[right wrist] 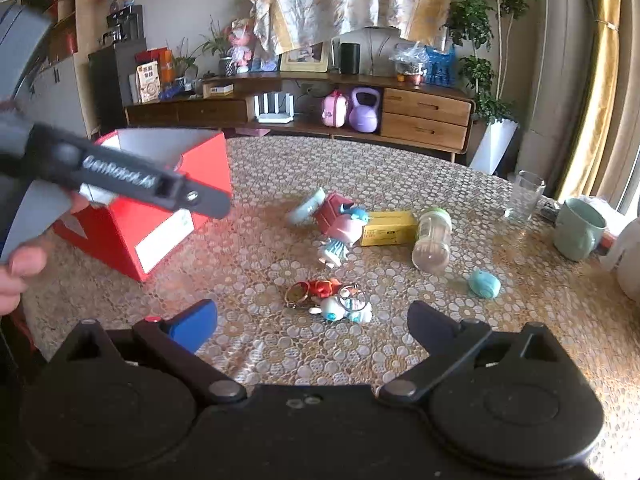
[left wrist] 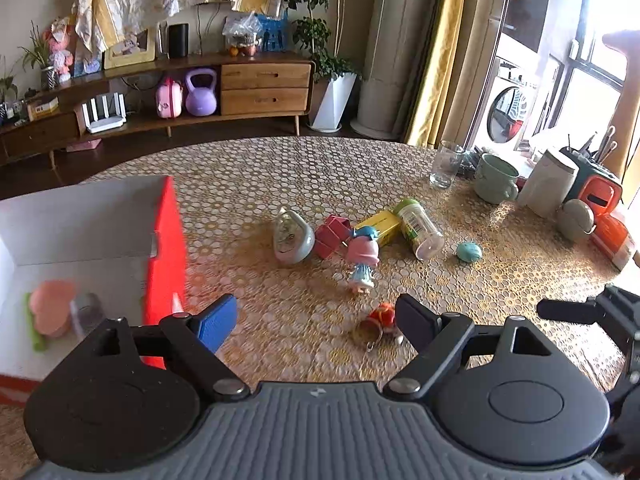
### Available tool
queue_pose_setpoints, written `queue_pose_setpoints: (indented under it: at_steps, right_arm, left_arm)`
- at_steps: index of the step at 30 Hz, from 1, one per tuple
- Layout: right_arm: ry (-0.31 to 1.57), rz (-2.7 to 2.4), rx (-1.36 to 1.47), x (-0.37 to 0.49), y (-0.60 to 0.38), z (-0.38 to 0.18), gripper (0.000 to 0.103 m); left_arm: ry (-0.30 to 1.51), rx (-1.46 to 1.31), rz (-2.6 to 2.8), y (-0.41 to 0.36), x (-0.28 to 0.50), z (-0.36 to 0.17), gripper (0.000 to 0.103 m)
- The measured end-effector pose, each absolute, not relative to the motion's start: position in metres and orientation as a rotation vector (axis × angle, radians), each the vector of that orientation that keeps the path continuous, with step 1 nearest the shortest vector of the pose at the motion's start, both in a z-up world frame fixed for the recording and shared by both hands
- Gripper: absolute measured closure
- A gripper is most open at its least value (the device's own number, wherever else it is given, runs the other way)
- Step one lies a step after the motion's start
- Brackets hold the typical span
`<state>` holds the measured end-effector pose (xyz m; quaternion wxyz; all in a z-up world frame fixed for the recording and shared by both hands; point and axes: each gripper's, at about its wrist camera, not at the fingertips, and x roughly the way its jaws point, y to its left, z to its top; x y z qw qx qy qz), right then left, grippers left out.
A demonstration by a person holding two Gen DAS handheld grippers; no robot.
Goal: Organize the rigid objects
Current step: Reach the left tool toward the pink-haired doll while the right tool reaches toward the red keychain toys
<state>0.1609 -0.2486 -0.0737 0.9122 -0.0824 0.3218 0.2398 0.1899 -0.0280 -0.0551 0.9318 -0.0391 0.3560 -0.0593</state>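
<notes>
Risk: the tangled red and white keychain charms [right wrist: 328, 300], lying near the table's [left wrist: 280, 168] front edge, could snag or drag together in one pinch. Left gripper [left wrist: 316, 320] and right gripper [right wrist: 312, 320] both angled downward over them, jaws spread wide, empty. Red cardboard box [left wrist: 166, 240] at left edge.

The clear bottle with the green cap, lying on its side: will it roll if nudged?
Probably. The clear bottle is round and lies on its side, so a sideways push could roll it. It looks empty, likely light. The yellow box beside it may block rolling that way.
</notes>
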Motion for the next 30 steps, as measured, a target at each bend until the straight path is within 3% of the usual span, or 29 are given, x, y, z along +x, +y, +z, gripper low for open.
queue_pose_setpoints:
  at_steps: [22, 30]
  right_arm:
    - [0.729, 0.549, -0.212, 0.231, -0.235, -0.128, 0.025]
    - [0.737, 0.566, -0.276, 0.247, -0.218, -0.138, 0.028]
  left_arm:
    - [0.795, -0.023, -0.190, -0.078, 0.293, -0.120, 0.017]
    - [0.833, -0.054, -0.184, -0.077, 0.317, -0.137, 0.017]
